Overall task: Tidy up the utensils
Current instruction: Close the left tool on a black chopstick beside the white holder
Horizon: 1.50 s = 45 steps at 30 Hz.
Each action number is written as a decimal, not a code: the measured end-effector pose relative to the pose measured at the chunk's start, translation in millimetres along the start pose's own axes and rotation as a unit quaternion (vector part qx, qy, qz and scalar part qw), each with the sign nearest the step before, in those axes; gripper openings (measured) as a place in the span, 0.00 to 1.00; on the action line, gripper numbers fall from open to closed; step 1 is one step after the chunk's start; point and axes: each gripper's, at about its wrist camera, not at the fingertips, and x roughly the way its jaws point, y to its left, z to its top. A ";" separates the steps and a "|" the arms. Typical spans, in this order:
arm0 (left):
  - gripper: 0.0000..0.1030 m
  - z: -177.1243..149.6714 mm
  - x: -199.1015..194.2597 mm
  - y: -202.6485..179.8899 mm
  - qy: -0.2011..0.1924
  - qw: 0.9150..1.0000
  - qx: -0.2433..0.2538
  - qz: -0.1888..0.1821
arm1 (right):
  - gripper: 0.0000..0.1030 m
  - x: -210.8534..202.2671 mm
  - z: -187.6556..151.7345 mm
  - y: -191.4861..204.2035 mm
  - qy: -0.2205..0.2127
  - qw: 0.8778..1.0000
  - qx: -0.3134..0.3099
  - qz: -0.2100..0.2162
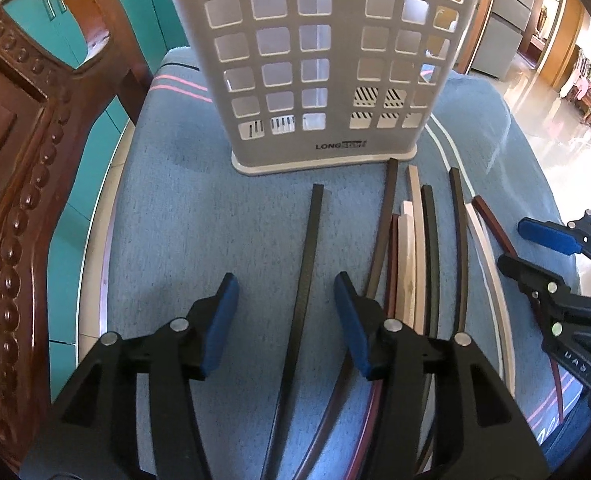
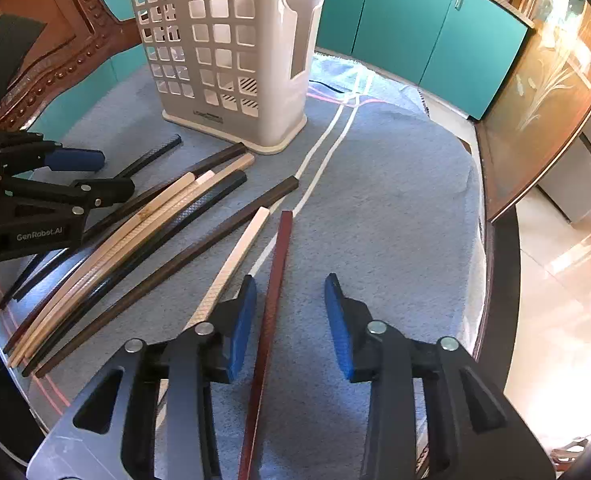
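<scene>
Here the left gripper [image 1: 285, 326] stands spread, a black chopstick [image 1: 305, 280] lying untouched between its blue pads on the blue cloth [image 1: 183, 216]. The right gripper [image 2: 289, 322] is likewise parted around a reddish chopstick [image 2: 271, 308] (pads clear). Other chopsticks [image 2: 135, 232] lie bunched before the grey perforated holder [image 2: 223, 52].

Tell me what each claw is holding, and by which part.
Nothing is held. The left claw stands open around a black chopstick, the right claw open around a red chopstick; both sticks lie on the cloth.
</scene>
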 end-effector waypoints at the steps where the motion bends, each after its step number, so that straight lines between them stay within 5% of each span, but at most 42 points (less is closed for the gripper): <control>1: 0.50 1.8 1.0 -0.2 0.000 1.000 0.000 0.002 | 0.36 -0.2 -0.2 -0.1 0.000 1.000 0.000 -0.001; 21: 0.53 6.5 1.6 -2.3 -0.002 1.000 0.002 0.013 | 0.41 -0.5 -1.3 -0.6 -0.001 1.000 -0.002 -0.007; 32: 0.29 4.8 -0.4 -8.0 -0.004 1.000 0.008 -0.014 | 0.42 -0.5 -1.4 -1.7 -0.002 1.000 -0.002 -0.008; 45: 0.29 3.9 -1.0 -8.5 -0.004 1.000 0.009 -0.016 | 0.43 -0.7 -2.0 -1.4 -0.003 1.000 0.000 -0.006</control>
